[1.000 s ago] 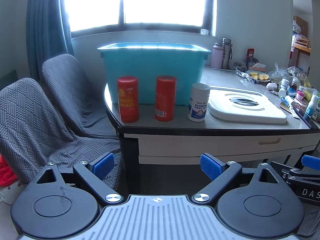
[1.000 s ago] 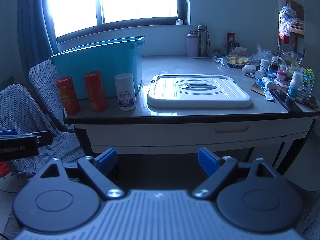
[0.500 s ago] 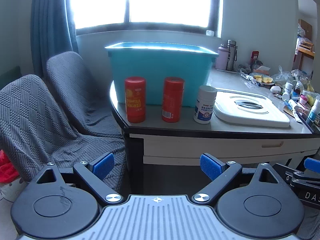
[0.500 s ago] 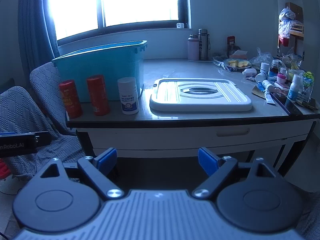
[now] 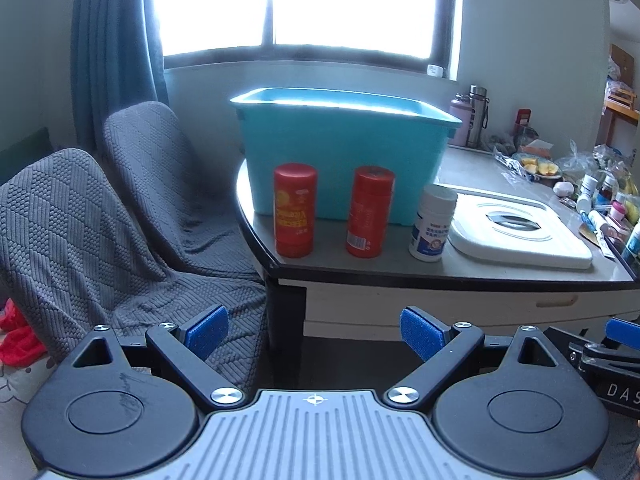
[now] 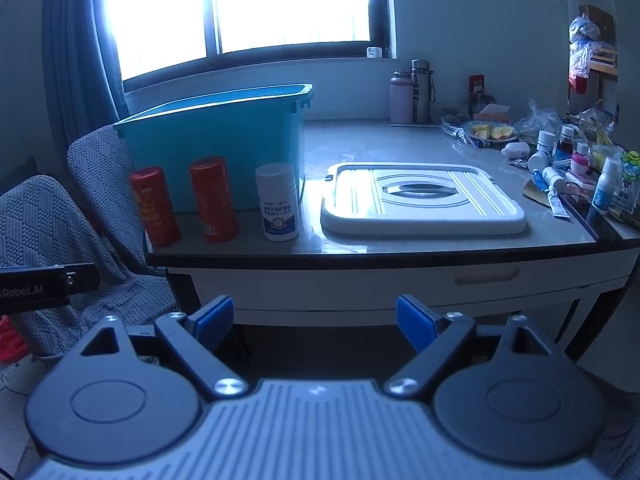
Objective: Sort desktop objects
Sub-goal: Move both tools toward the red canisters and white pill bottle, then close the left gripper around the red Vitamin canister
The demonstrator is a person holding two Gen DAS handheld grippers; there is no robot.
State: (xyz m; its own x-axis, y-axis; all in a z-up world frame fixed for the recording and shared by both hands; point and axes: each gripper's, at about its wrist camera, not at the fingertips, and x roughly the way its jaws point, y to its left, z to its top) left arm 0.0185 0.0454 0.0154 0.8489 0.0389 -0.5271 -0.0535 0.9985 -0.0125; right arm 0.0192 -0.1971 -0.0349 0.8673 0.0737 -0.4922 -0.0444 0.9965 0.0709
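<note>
Two red canisters (image 5: 294,210) (image 5: 370,211) and a white pill bottle (image 5: 433,222) stand upright in a row near the desk's front left corner. Behind them stands an open teal bin (image 5: 344,152). Its white lid (image 5: 516,232) lies flat on the desk to the right. In the right wrist view the same canisters (image 6: 154,206) (image 6: 213,199), bottle (image 6: 279,201), bin (image 6: 224,144) and lid (image 6: 424,198) appear. My left gripper (image 5: 314,332) and right gripper (image 6: 314,320) are both open and empty, held low in front of the desk, well short of the objects.
Grey covered chairs (image 5: 100,208) stand left of the desk (image 6: 400,256). Two flasks (image 6: 412,96) stand at the back by the wall. Small bottles, tubes and bags (image 6: 568,160) crowd the desk's right side. A drawer front (image 6: 400,284) runs under the desk edge.
Both views have swung so the desk objects shift rightward and look slightly nearer. The jaws stay open and nothing on the desk moved.
</note>
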